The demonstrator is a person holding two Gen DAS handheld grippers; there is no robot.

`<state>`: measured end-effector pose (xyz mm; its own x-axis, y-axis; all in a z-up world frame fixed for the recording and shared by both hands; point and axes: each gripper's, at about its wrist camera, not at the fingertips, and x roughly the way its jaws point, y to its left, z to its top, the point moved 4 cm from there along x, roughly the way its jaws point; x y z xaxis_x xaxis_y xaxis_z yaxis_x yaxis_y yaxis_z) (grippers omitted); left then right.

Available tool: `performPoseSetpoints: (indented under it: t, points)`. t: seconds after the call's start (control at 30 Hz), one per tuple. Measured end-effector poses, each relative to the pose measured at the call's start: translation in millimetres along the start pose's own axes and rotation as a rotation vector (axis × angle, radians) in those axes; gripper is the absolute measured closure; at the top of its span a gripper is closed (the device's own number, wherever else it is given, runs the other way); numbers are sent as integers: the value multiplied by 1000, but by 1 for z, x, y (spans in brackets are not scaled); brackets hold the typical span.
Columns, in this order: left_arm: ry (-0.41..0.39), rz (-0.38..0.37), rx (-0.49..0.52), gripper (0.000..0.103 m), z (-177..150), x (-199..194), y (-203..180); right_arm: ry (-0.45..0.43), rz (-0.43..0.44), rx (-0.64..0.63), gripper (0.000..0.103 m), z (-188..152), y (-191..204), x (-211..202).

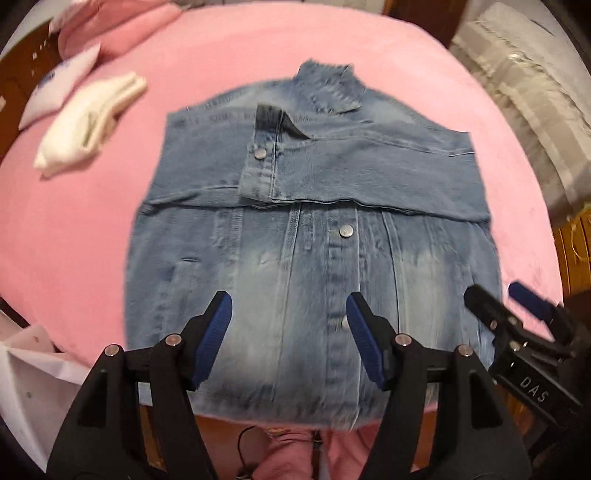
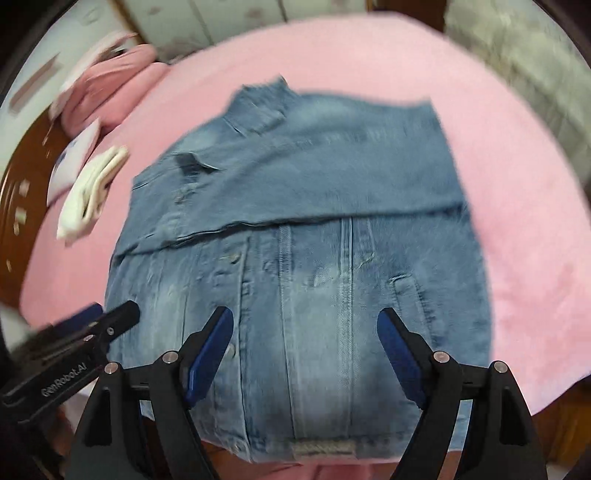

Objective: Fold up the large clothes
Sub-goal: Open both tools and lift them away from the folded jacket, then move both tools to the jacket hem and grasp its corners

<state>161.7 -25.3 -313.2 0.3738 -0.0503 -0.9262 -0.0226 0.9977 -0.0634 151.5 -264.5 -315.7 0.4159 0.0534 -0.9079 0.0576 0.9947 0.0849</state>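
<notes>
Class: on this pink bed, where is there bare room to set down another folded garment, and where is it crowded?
Bare pink sheet lies right of the denim jacket, and beyond its collar. The far left is crowded: folded white cloth, pillows and a small white packet.

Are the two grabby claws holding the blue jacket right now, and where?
No. Nothing is held. The left gripper and the right gripper both stand open above the denim jacket, with no cloth pinched between their pads.

Folded white cloth (image 1: 88,125) (beside a white packet (image 1: 61,86)) lies on pink sheet (image 1: 74,229).
</notes>
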Motion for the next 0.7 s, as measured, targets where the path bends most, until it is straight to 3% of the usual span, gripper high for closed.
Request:
performPoseSetpoints:
  t: [0.23, 0.37, 0.5, 0.7]
  points:
    - [-72, 25, 51, 37, -26, -71, 16, -135, -51, -70, 18, -14, 35, -86]
    - [-86, 32, 37, 36, -34, -98, 23, -152, -39, -112, 17, -26, 39, -125]
    - [-77, 45, -3, 35, -43, -108, 32, -147, -4, -110, 17, -39, 40, -141]
    - [-27, 109, -69, 34, -74, -94, 60, -68, 20, -53, 17, -67, 17, -125]
